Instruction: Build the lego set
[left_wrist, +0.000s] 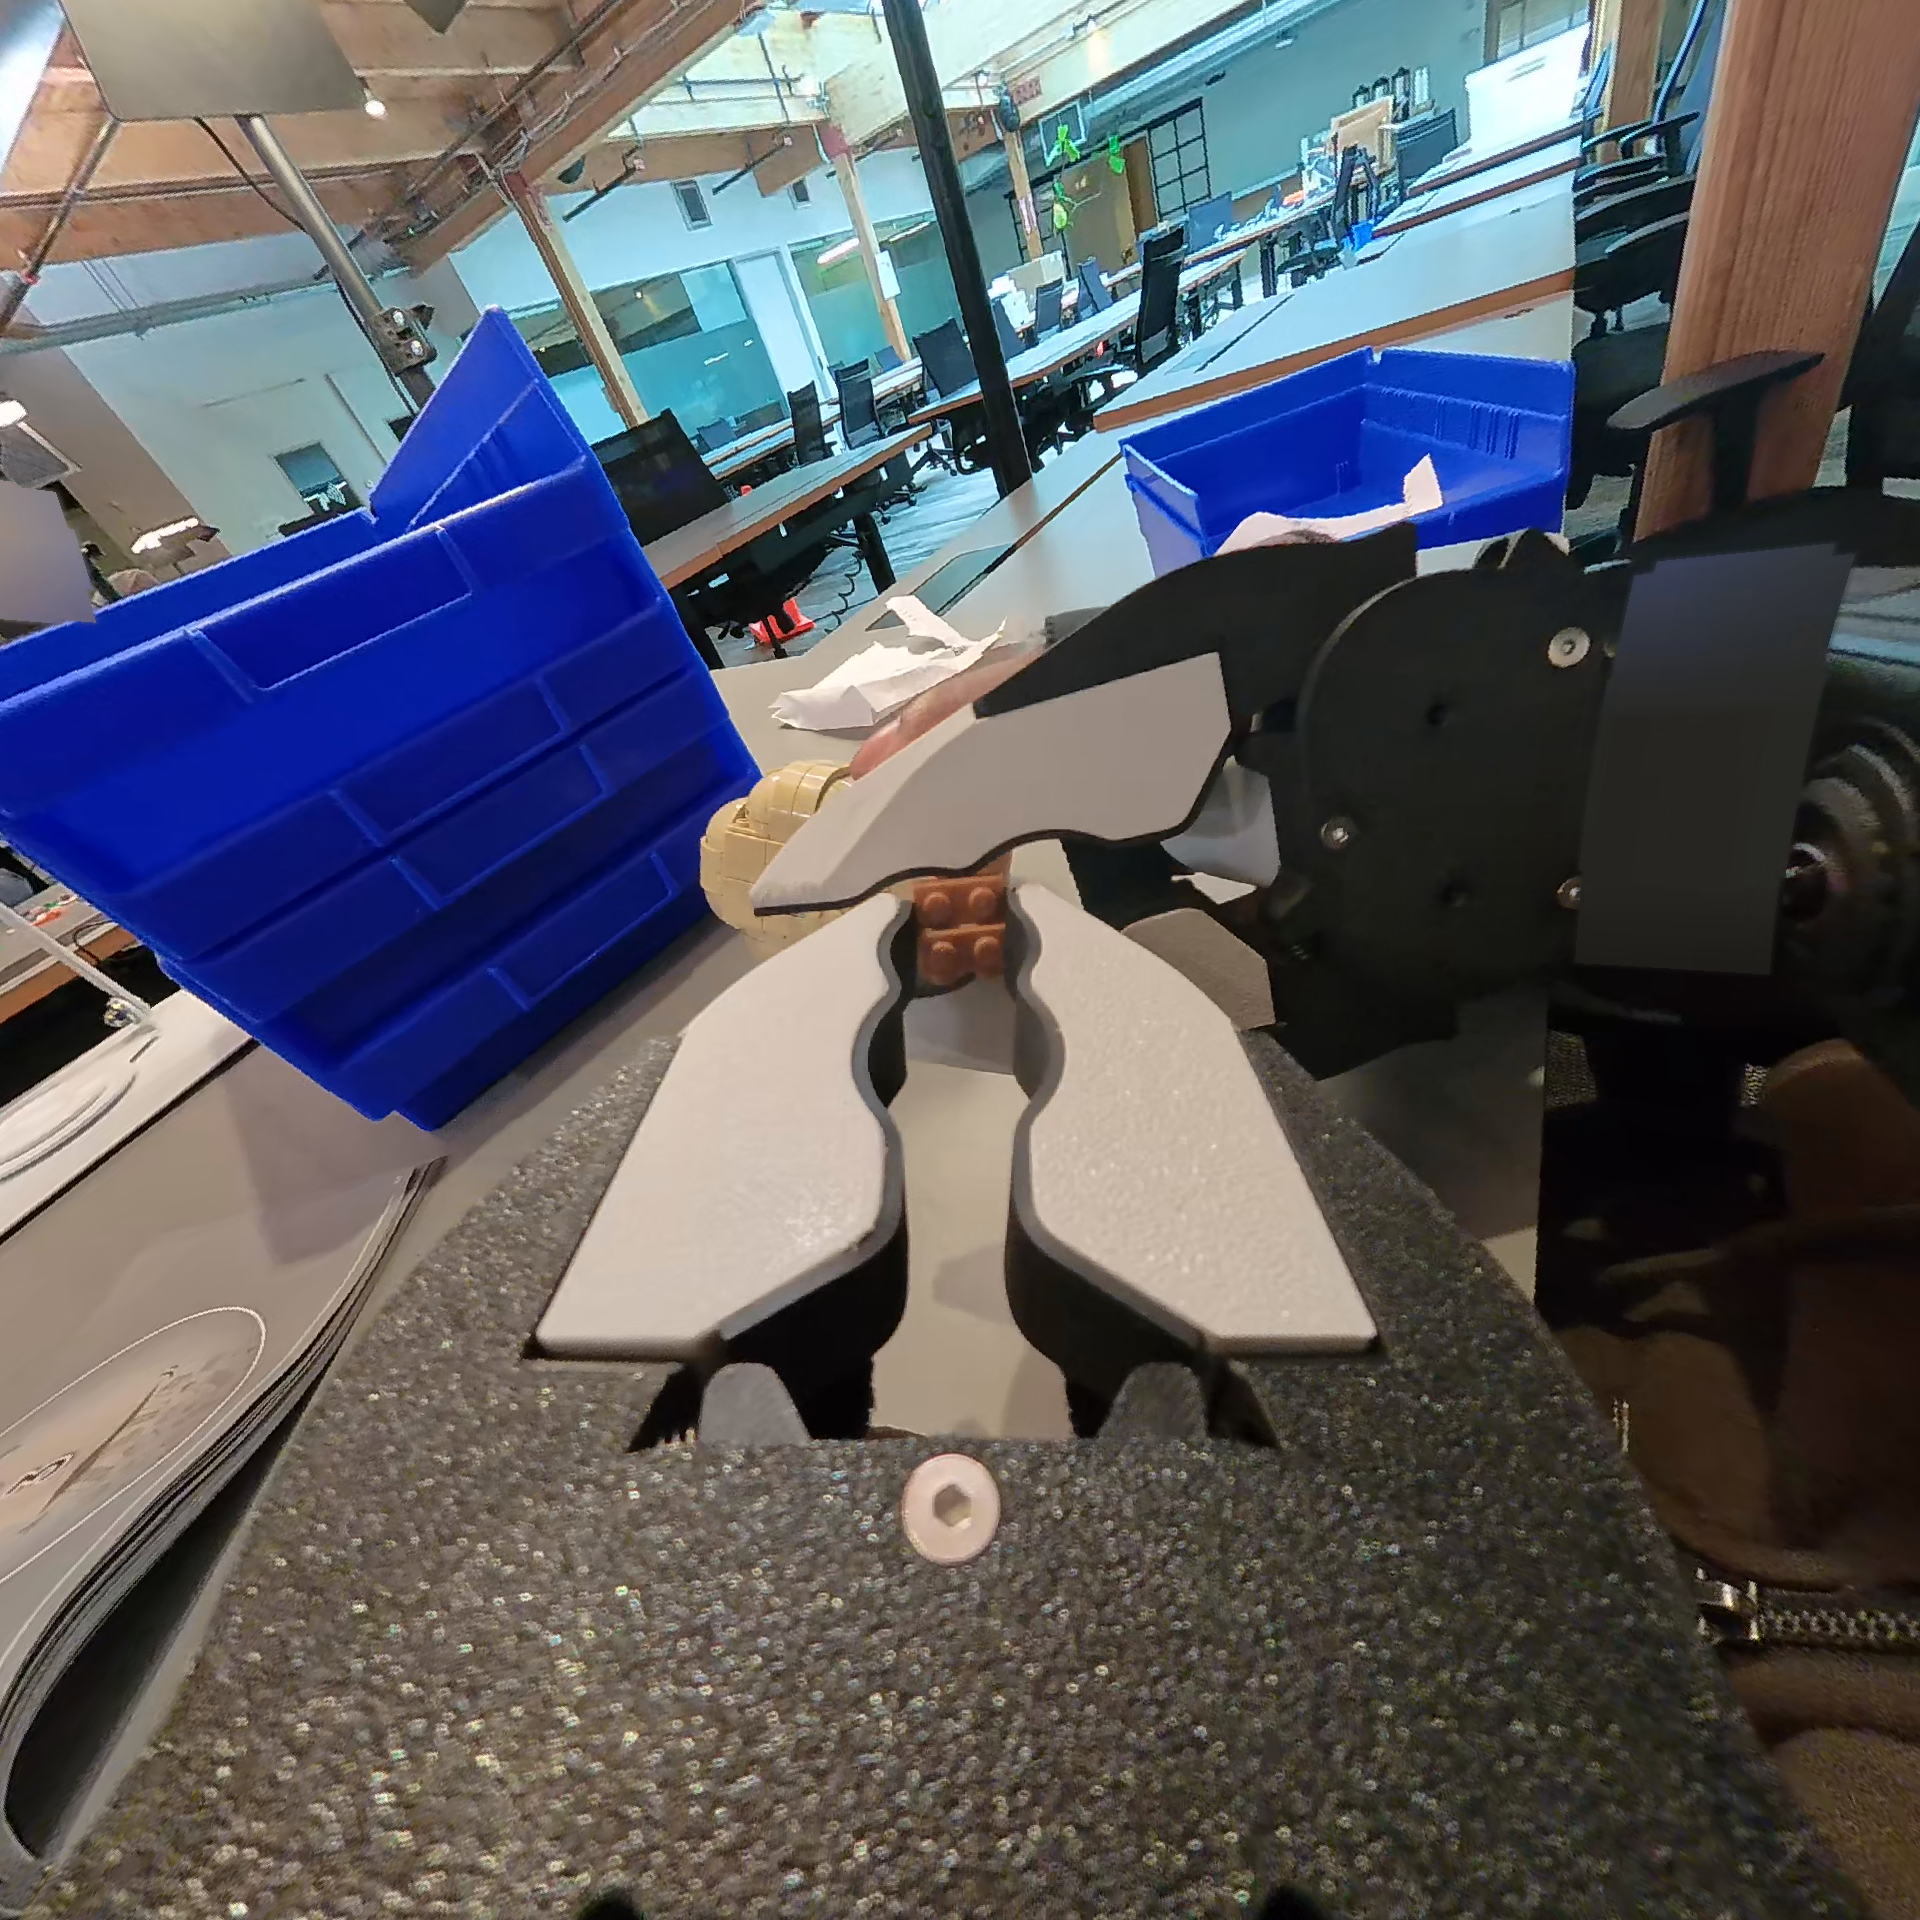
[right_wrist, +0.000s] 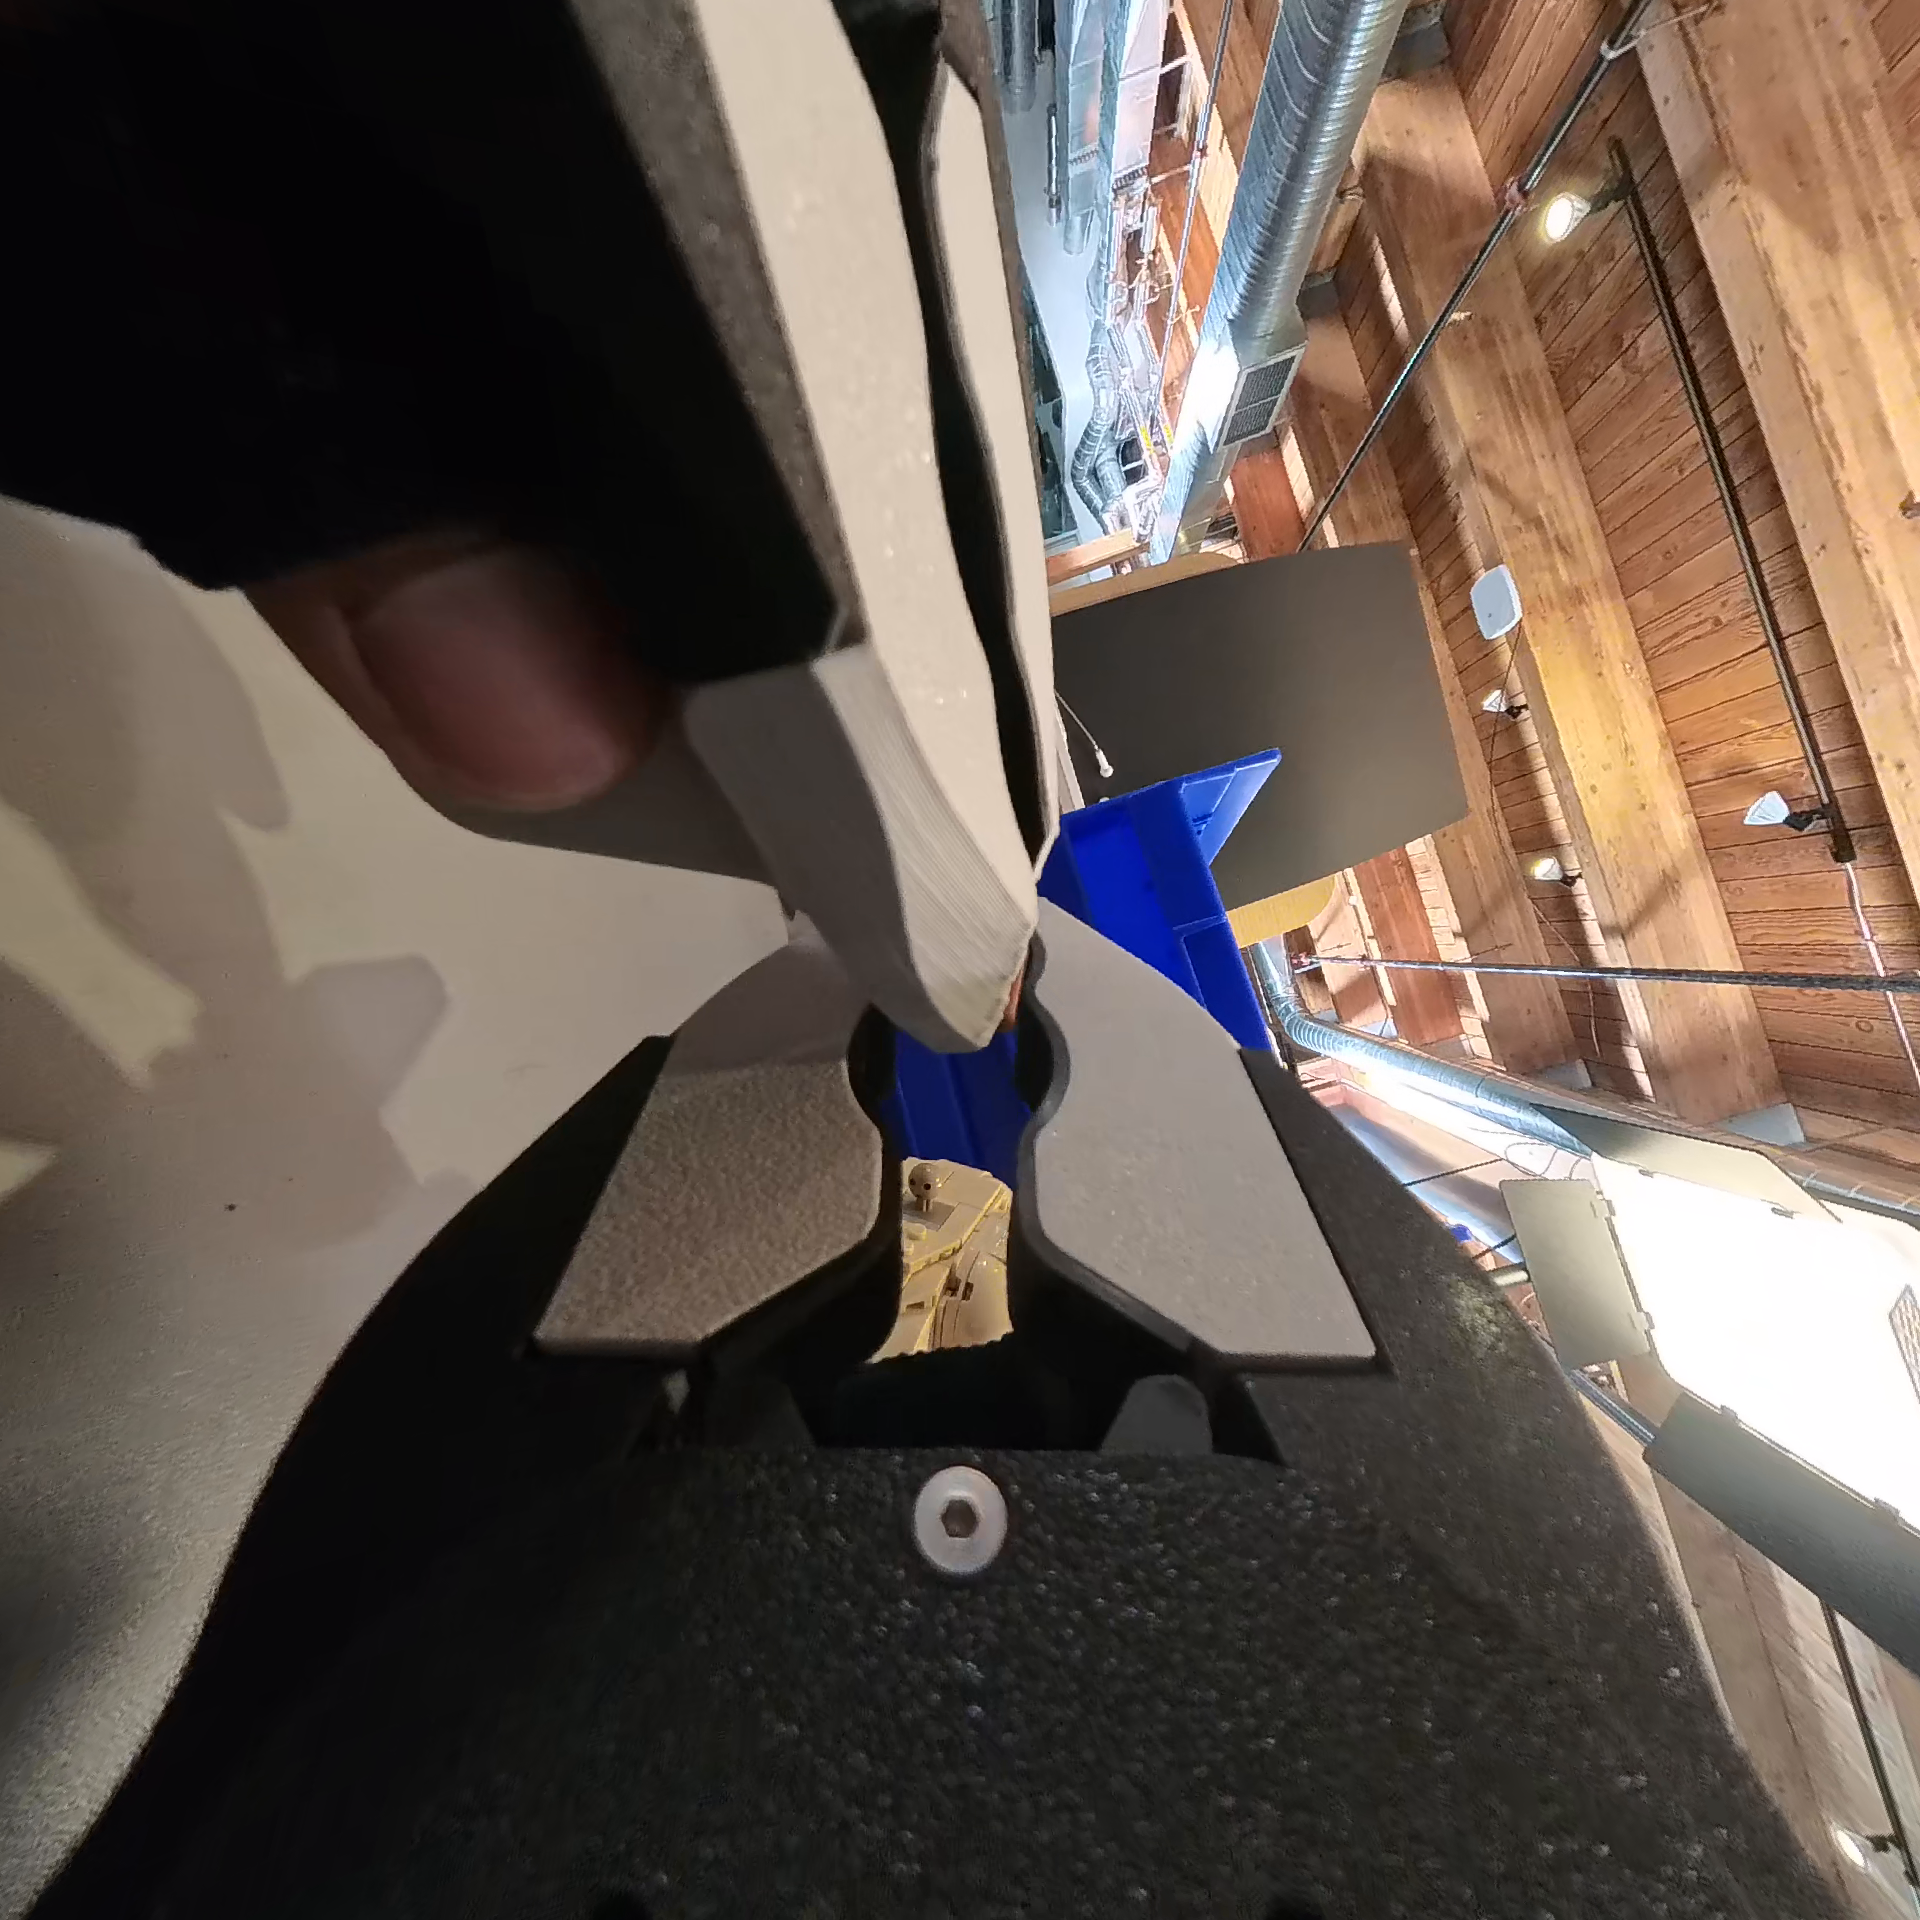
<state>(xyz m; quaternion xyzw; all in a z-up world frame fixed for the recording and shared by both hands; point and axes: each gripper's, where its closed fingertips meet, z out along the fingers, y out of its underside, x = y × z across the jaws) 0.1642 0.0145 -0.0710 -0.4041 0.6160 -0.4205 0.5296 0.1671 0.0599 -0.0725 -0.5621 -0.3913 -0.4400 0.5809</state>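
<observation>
Working left to right: a stack of blue bins (left_wrist: 384, 790) sits on the table (left_wrist: 312, 1174), with the tan lego build (left_wrist: 748, 831) just beside it. My left gripper (left_wrist: 958, 925) has its jaws clamped on a small brown lego piece (left_wrist: 961, 920) — light, rigid, slick plastic, so I judge the flat sides the best place to hold it. The right gripper (left_wrist: 790, 894) comes across from the right, tip touching that piece; its jaws look nearly together, yet I cannot tell whether they hold anything. Pressing too hard could pop it free.
</observation>
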